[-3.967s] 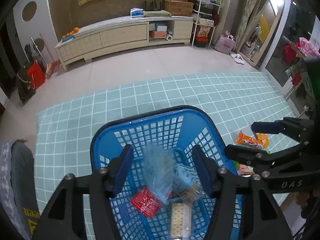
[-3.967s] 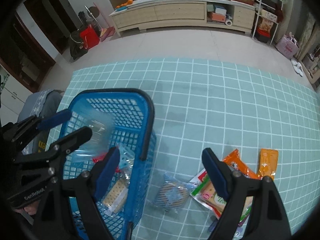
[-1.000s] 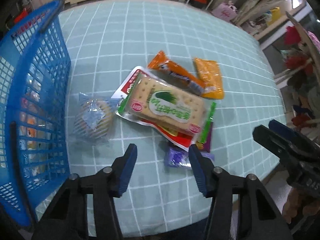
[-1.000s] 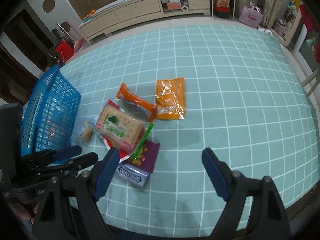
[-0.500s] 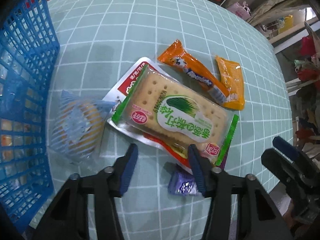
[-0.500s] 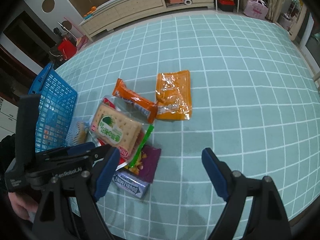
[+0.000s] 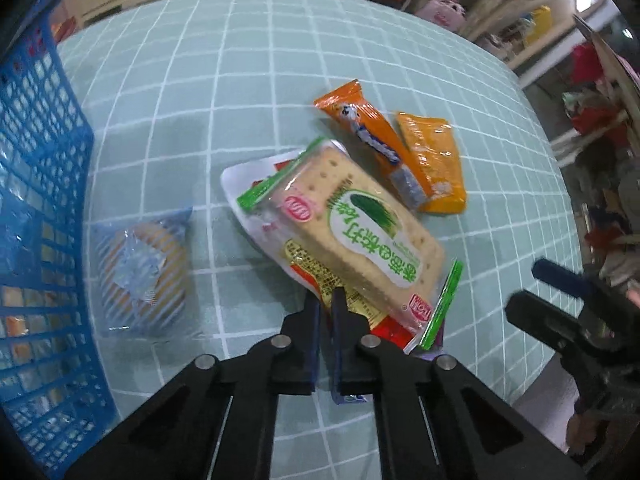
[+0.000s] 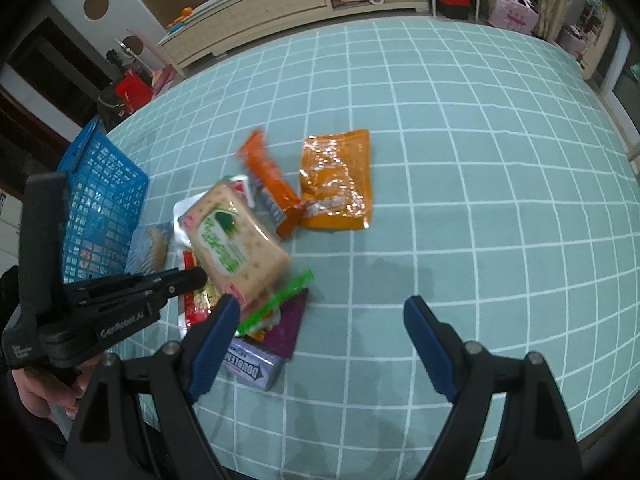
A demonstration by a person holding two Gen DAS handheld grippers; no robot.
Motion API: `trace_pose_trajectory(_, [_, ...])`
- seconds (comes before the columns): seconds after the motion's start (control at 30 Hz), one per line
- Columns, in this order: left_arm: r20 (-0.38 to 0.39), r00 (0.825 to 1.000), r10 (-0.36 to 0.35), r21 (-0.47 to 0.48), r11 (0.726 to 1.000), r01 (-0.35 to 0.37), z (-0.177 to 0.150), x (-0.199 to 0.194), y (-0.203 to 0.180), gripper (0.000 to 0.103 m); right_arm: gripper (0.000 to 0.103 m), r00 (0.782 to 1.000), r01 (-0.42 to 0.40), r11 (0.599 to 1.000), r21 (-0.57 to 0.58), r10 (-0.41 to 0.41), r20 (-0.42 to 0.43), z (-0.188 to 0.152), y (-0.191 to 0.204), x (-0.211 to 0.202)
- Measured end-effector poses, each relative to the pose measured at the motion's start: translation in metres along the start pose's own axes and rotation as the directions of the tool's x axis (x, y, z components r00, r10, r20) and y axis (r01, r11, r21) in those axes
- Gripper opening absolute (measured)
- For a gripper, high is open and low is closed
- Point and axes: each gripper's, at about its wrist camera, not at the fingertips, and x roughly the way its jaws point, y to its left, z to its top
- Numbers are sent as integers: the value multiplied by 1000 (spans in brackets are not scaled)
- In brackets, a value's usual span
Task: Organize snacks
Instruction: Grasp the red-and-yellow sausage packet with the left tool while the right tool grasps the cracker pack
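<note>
Two jaws of my left gripper (image 7: 325, 300) are pinching the cracker pack's (image 7: 360, 232) near edge; basket (image 7: 36, 208) is lying leftward.

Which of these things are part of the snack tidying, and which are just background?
Part of the job:
blue basket
cracker pack
round cake packet
orange bar
orange pouch
gum pack
left gripper

Just lying about:
cabinet
pink bag
</note>
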Motion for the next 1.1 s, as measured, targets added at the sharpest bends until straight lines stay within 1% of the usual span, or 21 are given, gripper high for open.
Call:
trace_pose_trajectory(0.1, [4,1000,11,49,999,-12,-5,-12,3,3,87,1000,-5,999,-45,5,0,2,10,1])
trace_pose_trajectory(0.17, [3,1000,12,59,998,-12,-7,-15,4,3,87,1000,-10,997,-80,10,-6,4,18,3])
trace_pose_trajectory(0.23, [2,1000,10,67,998,-10,-9,-20,8,3,87,1000,-22,994,-105,20,-20,6,24,7])
trace_pose_trajectory(0.33, [-4,1000,24,78,997,-24,-13,-23,13,2,87,999,-36,989,-143,29,-44,8,35,18])
trace_pose_trajectory(0.47, [-11,999,33,92,995,-32,-16,-23,19,2,87,993,-77,973,-216,56,-102,13,50,37])
trace_pose_trajectory(0.6, [-8,999,52,134,990,-50,-17,-21,13,2,87,994,-35,957,-289,4,-107,23,56,51])
trace_pose_trajectory(0.7, [-9,997,73,155,985,-71,-12,-8,-4,2,87,992,-34,949,-314,-6,-125,31,58,63])
trace_pose_trajectory(0.77, [-10,997,79,167,983,-77,-11,-5,-7,2,87,992,-26,937,-348,-19,-127,34,62,70])
trace_pose_trajectory(0.83, [-6,996,89,185,979,-86,-10,-4,-12,2,87,989,-42,925,-379,-14,-144,36,66,78])
trace_pose_trajectory(0.9, [-3,995,99,199,975,-97,-9,-3,-14,2,87,984,-79,915,-397,8,-176,37,71,86])
trace_pose_trajectory(1.03, [-1,995,100,212,972,-98,-7,0,-17,2,87,989,-58,911,-408,-5,-150,42,75,93])
trace_pose_trajectory(1.07, [-2,995,101,213,972,-98,-7,1,-18,2,85,988,-64,911,-407,1,-153,42,76,95])
trace_pose_trajectory(1.1, [-1,995,101,213,972,-98,-7,1,-18,2,76,987,-68,909,-411,3,-158,41,76,97])
